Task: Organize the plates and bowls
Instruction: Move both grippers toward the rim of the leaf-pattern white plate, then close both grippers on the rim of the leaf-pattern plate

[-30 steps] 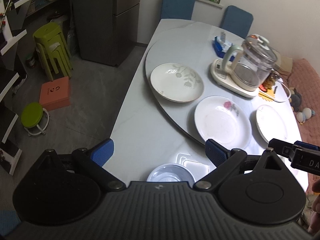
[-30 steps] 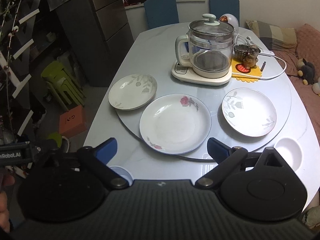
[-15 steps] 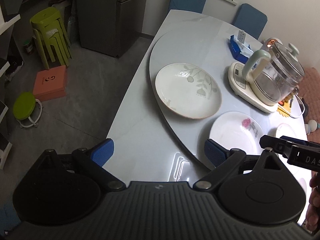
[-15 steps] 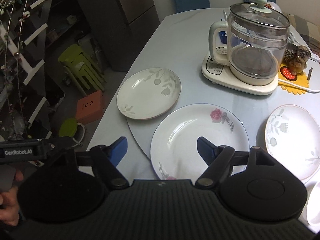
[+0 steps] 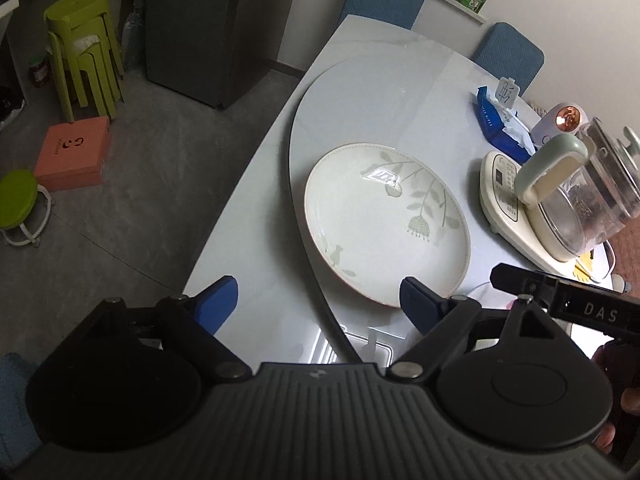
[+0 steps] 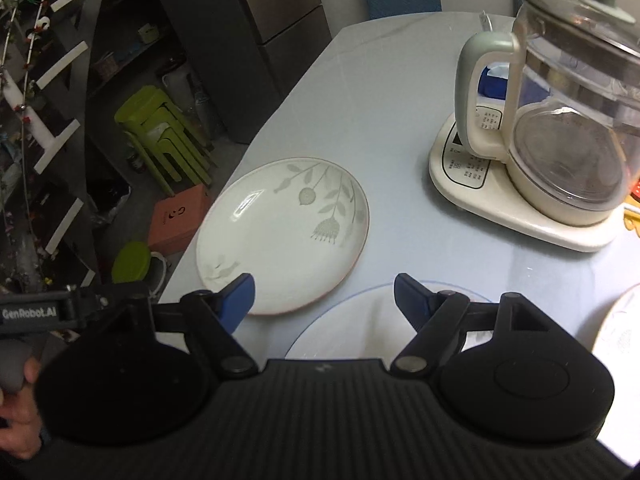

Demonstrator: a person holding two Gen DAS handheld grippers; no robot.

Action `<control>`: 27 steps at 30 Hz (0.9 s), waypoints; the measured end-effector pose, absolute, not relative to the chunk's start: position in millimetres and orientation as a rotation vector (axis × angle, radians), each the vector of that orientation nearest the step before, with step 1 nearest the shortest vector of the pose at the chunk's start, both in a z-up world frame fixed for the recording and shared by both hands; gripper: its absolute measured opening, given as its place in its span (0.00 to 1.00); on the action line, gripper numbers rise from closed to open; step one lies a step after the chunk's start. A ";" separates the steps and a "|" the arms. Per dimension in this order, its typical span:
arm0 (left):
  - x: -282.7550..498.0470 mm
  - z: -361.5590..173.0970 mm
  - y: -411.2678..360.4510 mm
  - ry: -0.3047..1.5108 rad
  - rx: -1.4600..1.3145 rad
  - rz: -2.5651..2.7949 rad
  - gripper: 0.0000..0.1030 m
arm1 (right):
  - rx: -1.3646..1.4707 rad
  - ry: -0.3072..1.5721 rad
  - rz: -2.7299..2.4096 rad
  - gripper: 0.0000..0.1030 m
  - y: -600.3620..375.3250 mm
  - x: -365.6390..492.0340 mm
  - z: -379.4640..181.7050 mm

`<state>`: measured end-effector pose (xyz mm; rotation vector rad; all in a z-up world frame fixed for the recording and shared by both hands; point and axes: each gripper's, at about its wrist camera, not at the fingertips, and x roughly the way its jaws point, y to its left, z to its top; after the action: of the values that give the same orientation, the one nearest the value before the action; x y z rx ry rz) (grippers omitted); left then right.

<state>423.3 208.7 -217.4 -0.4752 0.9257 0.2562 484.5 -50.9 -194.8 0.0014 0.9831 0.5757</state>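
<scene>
A cream plate with a grey leaf pattern [image 5: 386, 224] lies on the glass turntable [image 5: 360, 92], just ahead of my left gripper [image 5: 320, 300]. That gripper's jaws are closing with nothing between them; its right finger hangs over the plate's near rim. In the right wrist view the same leaf plate [image 6: 280, 232] lies ahead to the left. A white plate with a blue rim [image 6: 360, 328] lies under my right gripper [image 6: 324, 294], which is open and empty. A third plate [image 6: 620, 328] shows at the right edge.
A glass kettle on a cream base [image 6: 560, 128] stands on the turntable, right of the plates. A blue tissue pack [image 5: 496, 124] lies behind it. Off the table's left edge are green stools [image 5: 84, 48], an orange box [image 5: 74, 152] and a dark fridge [image 6: 260, 28].
Both grippers have dropped and moved forward towards the plates. The small bowl at the table's near edge has left the left view. Both pairs of jaws have narrowed a little.
</scene>
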 end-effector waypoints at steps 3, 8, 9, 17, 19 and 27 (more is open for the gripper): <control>438.5 -236.8 212.5 0.934 -0.493 0.241 0.82 | 0.017 0.991 0.566 0.74 -47.2 497.9 -207.1; 462.4 -260.9 220.4 0.932 -0.528 0.222 0.68 | 0.029 0.999 0.562 0.63 -38.9 518.9 -222.3; 466.6 -264.1 222.5 0.930 -0.533 0.217 0.64 | 0.027 0.996 0.562 0.59 -36.7 522.3 -224.8; 493.5 -284.1 239.7 0.899 -0.572 0.222 0.38 | 0.040 0.989 0.545 0.38 -25.9 553.5 -250.1; 498.0 -287.9 240.8 0.900 -0.571 0.214 0.34 | 0.052 0.996 0.570 0.33 -23.7 559.5 -256.4; 504.3 -296.3 243.4 0.890 -0.590 0.190 0.29 | 0.068 1.008 0.639 0.21 -17.8 572.8 -267.7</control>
<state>504.3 243.4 -296.3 -0.5900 0.8902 0.1900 572.8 -17.8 -267.7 0.0678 1.0084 0.6385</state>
